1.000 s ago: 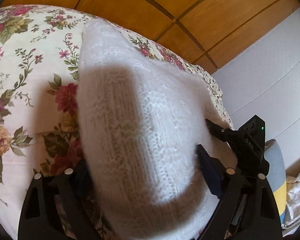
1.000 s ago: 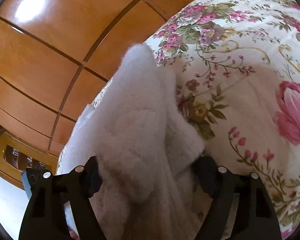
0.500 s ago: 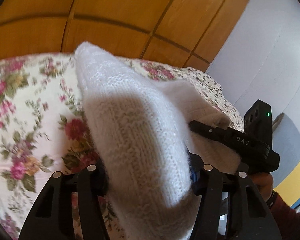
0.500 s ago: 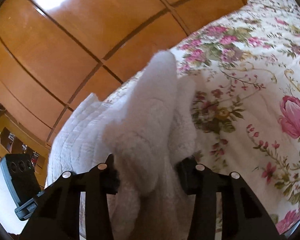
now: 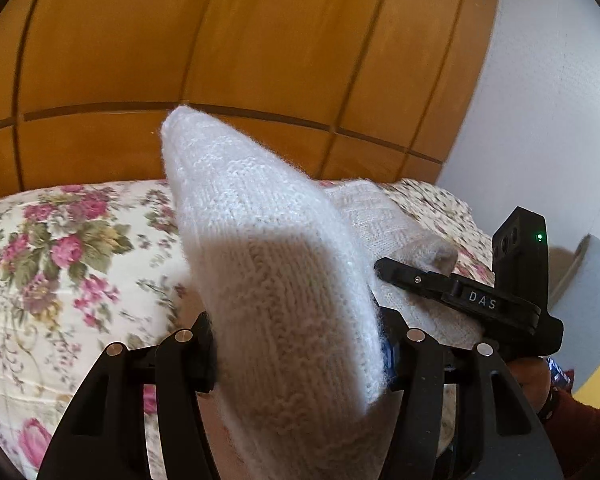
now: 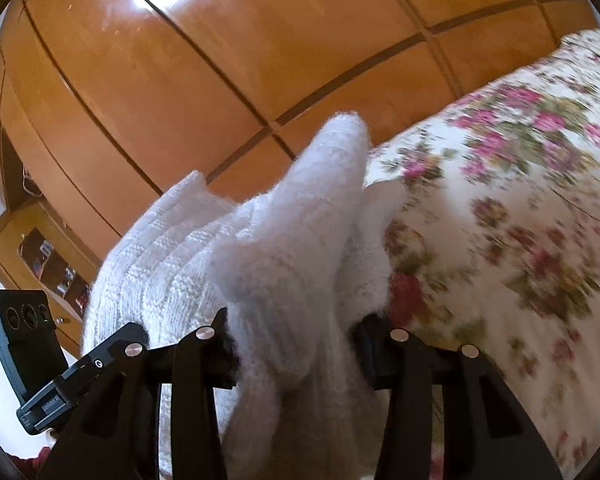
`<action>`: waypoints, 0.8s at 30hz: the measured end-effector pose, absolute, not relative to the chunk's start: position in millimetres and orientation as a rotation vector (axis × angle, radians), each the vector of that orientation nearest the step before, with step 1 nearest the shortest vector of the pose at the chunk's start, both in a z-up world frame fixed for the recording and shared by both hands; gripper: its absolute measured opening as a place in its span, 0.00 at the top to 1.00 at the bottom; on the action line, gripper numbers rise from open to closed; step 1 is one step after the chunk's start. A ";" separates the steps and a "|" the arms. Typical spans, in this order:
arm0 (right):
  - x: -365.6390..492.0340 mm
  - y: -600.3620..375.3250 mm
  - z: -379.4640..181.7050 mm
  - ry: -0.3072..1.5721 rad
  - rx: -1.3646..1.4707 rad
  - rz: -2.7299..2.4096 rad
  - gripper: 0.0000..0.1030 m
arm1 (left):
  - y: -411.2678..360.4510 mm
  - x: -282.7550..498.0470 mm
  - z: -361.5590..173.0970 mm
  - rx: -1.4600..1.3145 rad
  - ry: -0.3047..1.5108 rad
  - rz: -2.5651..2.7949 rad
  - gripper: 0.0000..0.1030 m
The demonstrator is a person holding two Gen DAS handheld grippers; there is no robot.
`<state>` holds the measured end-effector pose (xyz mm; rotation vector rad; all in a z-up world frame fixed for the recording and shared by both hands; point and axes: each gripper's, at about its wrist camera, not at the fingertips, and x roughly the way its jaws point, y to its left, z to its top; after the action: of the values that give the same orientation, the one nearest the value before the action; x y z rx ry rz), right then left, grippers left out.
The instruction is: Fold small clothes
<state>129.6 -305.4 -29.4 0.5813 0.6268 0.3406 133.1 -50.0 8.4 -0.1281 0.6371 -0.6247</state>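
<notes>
Left wrist view: my left tongs (image 5: 300, 350), half closed, pinch one knit (image 5: 268, 264) corner; right tongs (image 6: 294, 350), narrower, pinch the other. Knit spans between us, raised over the bed (image 5: 60, 264), far edge hanging.

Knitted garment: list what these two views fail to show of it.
- Left wrist: the garment's lower part is cut off by the bottom edge; its bunched knit hides the left gripper's pads.
- Right wrist: its folds cover the right gripper's pads; shape unreadable.
- Bedspread blurred there.
</notes>
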 end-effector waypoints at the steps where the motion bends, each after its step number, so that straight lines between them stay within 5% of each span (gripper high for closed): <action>1: 139.5 -299.7 -28.0 0.626 0.566 0.350 0.59 | -46.3 137.6 8.7 -0.134 0.635 -0.614 0.45; 17: 246.4 -258.9 -57.9 0.645 0.359 0.363 0.59 | -22.1 239.9 -35.2 -0.205 0.663 -0.451 0.45; 24: 266.5 -285.1 -102.7 0.758 0.519 0.328 0.40 | 1.5 258.8 -83.3 -0.360 0.721 -0.411 0.34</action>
<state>266.5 -285.1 -102.7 0.5192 0.7584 0.3275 258.8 1.5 -83.3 -0.3601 0.7205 -0.4107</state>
